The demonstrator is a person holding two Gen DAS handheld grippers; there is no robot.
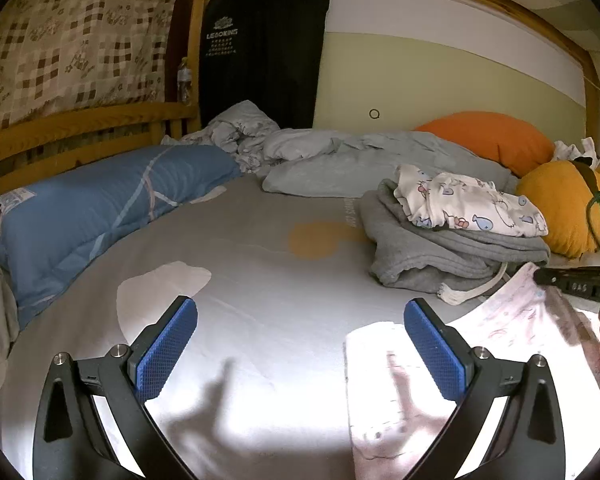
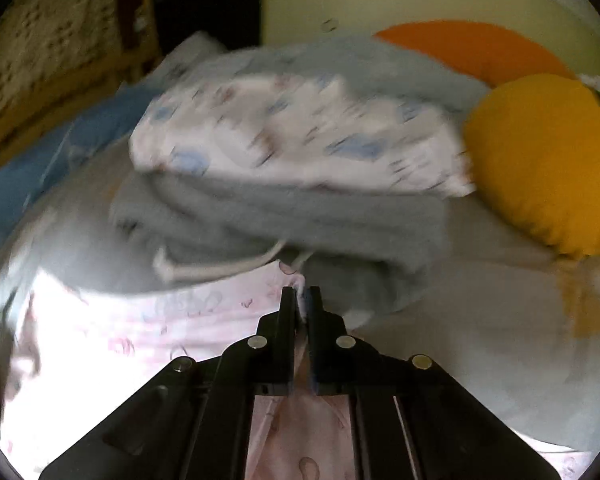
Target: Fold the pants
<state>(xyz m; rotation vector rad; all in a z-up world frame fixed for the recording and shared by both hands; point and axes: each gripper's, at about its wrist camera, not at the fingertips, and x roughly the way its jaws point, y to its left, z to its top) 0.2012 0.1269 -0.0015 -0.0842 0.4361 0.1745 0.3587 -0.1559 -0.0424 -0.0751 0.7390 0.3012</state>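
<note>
Our right gripper (image 2: 301, 296) is clenched on the pants (image 2: 140, 320) edge; left gripper (image 1: 300, 344) is released, empty. Thin pinch may slip; drawstring (image 2: 220, 266) just ahead could snag.

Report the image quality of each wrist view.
Left wrist view: sharp, fisheye-bent; harsh glare bleaches the pink pants and sheet, finger shadows below. Right wrist view: motion-blurred throughout, the folded pile smeared, dark corners.

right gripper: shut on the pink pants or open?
Shut on pink pants: the right gripper has its jaws pressed together with a corner of the fabric pinched between them.
</note>
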